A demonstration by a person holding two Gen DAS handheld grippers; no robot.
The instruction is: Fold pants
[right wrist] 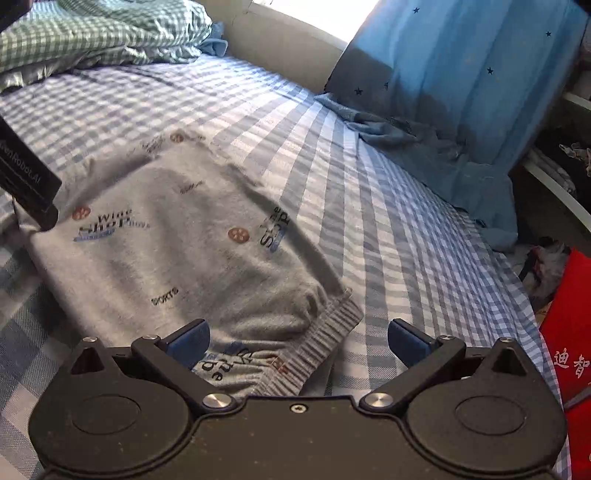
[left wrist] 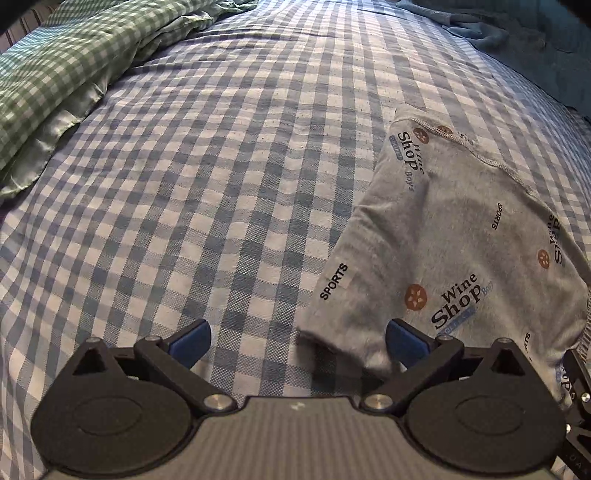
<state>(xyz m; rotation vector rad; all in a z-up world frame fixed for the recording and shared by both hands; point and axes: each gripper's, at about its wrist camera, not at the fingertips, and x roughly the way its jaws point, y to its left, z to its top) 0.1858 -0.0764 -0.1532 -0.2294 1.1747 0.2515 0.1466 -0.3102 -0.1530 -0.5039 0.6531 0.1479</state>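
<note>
Pants [right wrist: 192, 236], soft light grey knit, lie folded on the bed [left wrist: 184, 184].
Both hand-held grippers, left [left wrist: 298, 341] and right [right wrist: 298, 341], are held released; the striped waistband [right wrist: 325, 328] is judged the firmest hold.

Bedroom in daylight — a bed [right wrist: 369, 192] under blue-checked sheeting.
Green gingham bedding [left wrist: 55, 74] at its far-left corner; blue starred curtain [right wrist: 461, 92] beside a bright window [right wrist: 314, 14].

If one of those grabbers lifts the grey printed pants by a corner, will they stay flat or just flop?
Probably flop: the grey pants look like soft knit, already lying in folds and wrinkles on the checked bedsheet. Likely light, since they drape thin. The ribbed waistband seems thicker, so it may give the fingers a firmer hold.
</note>
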